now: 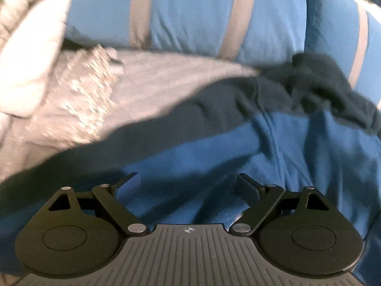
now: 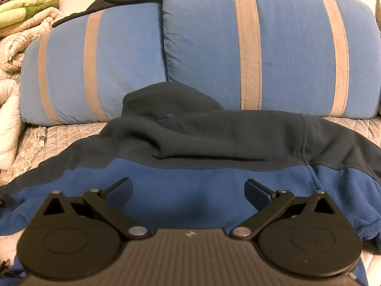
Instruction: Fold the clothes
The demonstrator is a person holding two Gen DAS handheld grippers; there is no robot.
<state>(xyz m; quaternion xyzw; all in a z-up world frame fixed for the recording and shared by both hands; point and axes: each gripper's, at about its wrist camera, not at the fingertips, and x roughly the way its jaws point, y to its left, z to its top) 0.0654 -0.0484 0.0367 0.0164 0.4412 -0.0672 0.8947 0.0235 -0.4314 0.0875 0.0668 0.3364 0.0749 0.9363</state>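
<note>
Fleece jacket (image 2: 190,181) bears no readable label; both hand-held grippers (image 1: 188,186) (image 2: 188,190) released.

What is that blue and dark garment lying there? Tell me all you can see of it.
The fleece top looks soft and fuzzy, dark navy across its upper part and collar, bright blue below. A seam runs down one side. It lies spread out, somewhat rumpled, on a grey quilted cover, its collar bunched against two blue striped cushions. Both grippers hover open above its blue part, gripping nothing.
</note>
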